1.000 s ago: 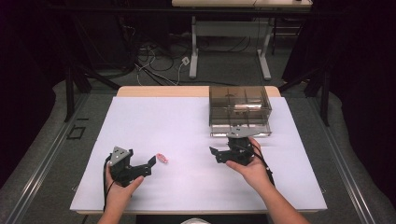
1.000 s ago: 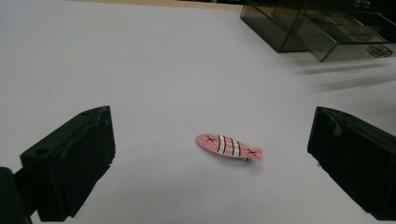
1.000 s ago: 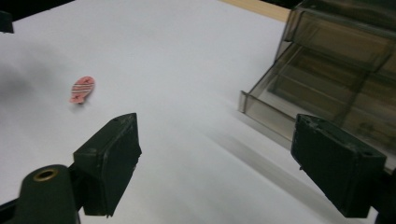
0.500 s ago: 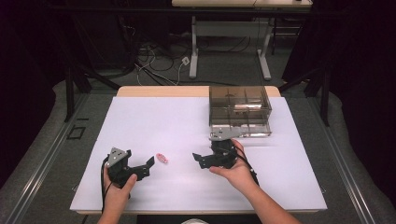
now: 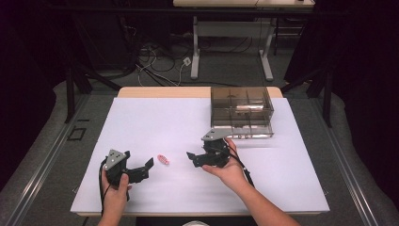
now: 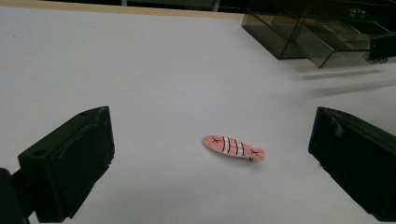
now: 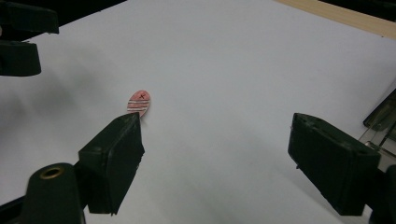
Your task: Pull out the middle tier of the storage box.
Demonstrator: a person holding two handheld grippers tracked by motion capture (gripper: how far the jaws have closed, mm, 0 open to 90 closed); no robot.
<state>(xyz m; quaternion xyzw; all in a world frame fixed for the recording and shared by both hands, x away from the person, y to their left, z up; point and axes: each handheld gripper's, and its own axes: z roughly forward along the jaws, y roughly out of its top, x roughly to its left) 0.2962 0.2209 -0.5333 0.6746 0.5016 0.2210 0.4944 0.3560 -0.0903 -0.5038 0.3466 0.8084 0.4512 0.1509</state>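
Observation:
A small pink fish-shaped clip with dark stripes lies flat on the white table, between my two grippers. My left gripper is just left of it, open and pointing at it. In the left gripper view the clip lies ahead of the wide-apart jaws. My right gripper is to the clip's right, open and facing left. Its jaws have just been closing a little, with nothing between them. In the right gripper view the clip lies just beyond the left fingertip.
A smoky transparent drawer box with several compartments stands at the back right of the table, a low drawer pulled out toward me. The left gripper shows far off in the right gripper view. Desk legs and cables lie beyond the table.
My right gripper has moved left, away from the drawer box and toward the pink clip. The left gripper and the clip have stayed put.

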